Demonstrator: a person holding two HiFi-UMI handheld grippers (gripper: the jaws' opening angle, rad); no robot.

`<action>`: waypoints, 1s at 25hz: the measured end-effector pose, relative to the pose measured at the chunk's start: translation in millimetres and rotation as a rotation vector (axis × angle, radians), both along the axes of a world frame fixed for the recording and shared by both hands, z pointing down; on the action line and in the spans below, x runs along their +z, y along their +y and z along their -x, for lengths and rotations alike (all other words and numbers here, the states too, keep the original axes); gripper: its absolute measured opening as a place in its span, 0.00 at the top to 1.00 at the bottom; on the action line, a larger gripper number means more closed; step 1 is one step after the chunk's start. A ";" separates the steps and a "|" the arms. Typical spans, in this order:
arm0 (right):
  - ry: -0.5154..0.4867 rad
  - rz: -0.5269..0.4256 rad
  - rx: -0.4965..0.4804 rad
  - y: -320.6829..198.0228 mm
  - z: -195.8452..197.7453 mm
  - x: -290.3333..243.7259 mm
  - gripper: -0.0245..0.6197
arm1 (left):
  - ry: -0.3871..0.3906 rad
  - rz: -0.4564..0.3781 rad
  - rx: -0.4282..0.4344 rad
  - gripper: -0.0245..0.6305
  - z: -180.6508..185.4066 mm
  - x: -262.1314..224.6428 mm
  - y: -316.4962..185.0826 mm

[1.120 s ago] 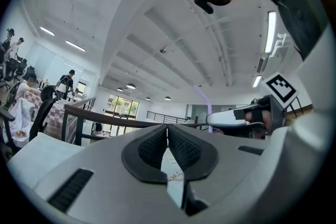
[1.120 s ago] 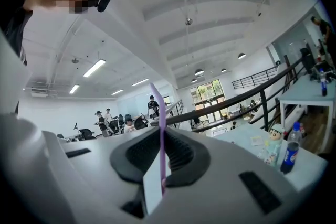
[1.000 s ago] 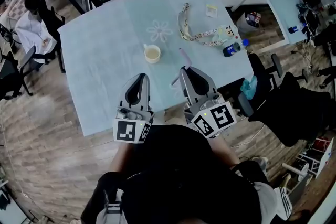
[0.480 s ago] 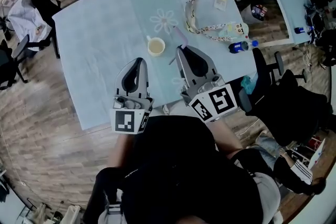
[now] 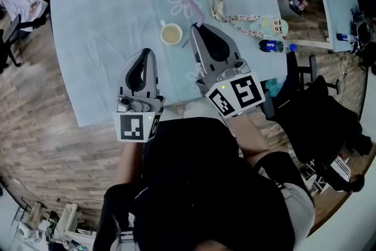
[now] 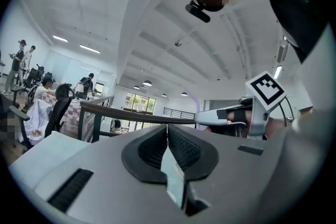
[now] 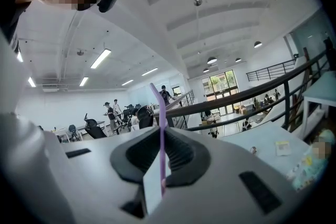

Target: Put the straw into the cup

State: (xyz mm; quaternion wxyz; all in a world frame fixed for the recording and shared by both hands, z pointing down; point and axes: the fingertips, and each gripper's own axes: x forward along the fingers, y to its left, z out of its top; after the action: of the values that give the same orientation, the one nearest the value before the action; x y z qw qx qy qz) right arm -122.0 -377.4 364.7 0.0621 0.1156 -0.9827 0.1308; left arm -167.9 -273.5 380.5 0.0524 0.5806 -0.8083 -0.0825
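Right gripper (image 7: 160, 136): jaws nipped on thin purple plastic straw (image 7: 157, 102) | left gripper (image 6: 167, 134): jaws together, empty | small cream paper cup (image 5: 171, 34): upper centre, left of straw | risk: unbraced cup may topple if straw strikes rim.

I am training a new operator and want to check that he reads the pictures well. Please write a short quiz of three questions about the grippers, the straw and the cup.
1. True or false: the right gripper is shut on the purple straw.
2. Where is the cup?
A) standing on the table, ahead of both grippers
B) between the jaws of the left gripper
C) on the floor
3. Fill in: the left gripper has its jaws ___, with nothing between them.

Key: 1 true; 2 A; 3 shut.
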 end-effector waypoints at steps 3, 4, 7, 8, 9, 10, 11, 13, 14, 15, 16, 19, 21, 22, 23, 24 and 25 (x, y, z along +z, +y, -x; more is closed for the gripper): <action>0.016 0.013 -0.019 -7.4 9.7 16.0 0.91 | 0.024 0.019 -0.027 0.94 3.5 11.1 -4.5; 0.021 0.017 -0.023 -10.3 13.4 22.4 0.91 | 0.030 0.024 -0.030 0.94 4.4 14.6 -6.6; 0.040 0.027 -0.032 -19.4 26.6 44.9 0.91 | 0.044 0.029 -0.034 0.94 9.1 25.0 -14.1; 0.046 0.033 -0.035 -22.3 30.7 53.2 0.91 | 0.046 0.029 -0.034 0.94 11.1 28.4 -17.0; 0.052 0.041 -0.038 -25.3 34.4 62.0 0.91 | 0.044 0.027 -0.034 0.94 13.2 31.6 -20.3; 0.057 0.050 -0.041 -28.3 37.6 71.1 0.91 | 0.040 0.022 -0.033 0.94 15.4 34.8 -24.0; 0.061 0.059 -0.043 -31.6 40.2 80.1 0.91 | 0.039 0.015 -0.031 0.94 17.5 38.2 -27.9; 0.074 0.072 -0.045 -37.2 43.7 97.9 0.91 | 0.055 0.017 -0.031 0.94 20.2 48.7 -33.4; 0.082 0.077 -0.048 -38.6 45.1 106.5 0.91 | 0.069 0.031 -0.033 0.94 21.2 56.3 -34.1; 0.088 0.081 -0.051 -38.9 46.8 115.0 0.91 | 0.082 0.052 -0.035 0.94 22.6 65.0 -33.8; 0.093 0.084 -0.056 -38.5 48.7 123.3 0.91 | 0.091 0.069 -0.038 0.94 24.6 73.0 -33.4; 0.106 0.101 -0.057 -37.8 53.1 147.3 0.91 | 0.100 0.090 -0.039 0.94 32.1 90.1 -34.0; 0.119 0.114 -0.048 -37.3 52.8 162.8 0.91 | 0.105 0.094 -0.041 0.94 34.9 95.3 -34.9; 0.125 0.116 -0.048 -36.7 52.5 170.5 0.91 | 0.105 0.092 -0.042 0.94 35.7 96.3 -35.8; 0.131 0.115 -0.052 -36.3 52.5 178.3 0.91 | 0.102 0.088 -0.044 0.94 36.1 97.3 -37.2; 0.135 0.111 -0.061 -36.3 52.7 185.9 0.91 | 0.101 0.085 -0.048 0.94 36.1 98.8 -39.0; 0.140 0.106 -0.070 -36.2 52.9 192.8 0.91 | 0.103 0.083 -0.052 0.94 35.6 100.9 -40.5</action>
State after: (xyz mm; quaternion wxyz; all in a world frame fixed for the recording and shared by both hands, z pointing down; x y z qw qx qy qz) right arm -174.9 -413.6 557.5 0.1412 0.0865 -0.9711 0.1720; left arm -203.5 -314.0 481.3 0.1158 0.5517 -0.8220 -0.0802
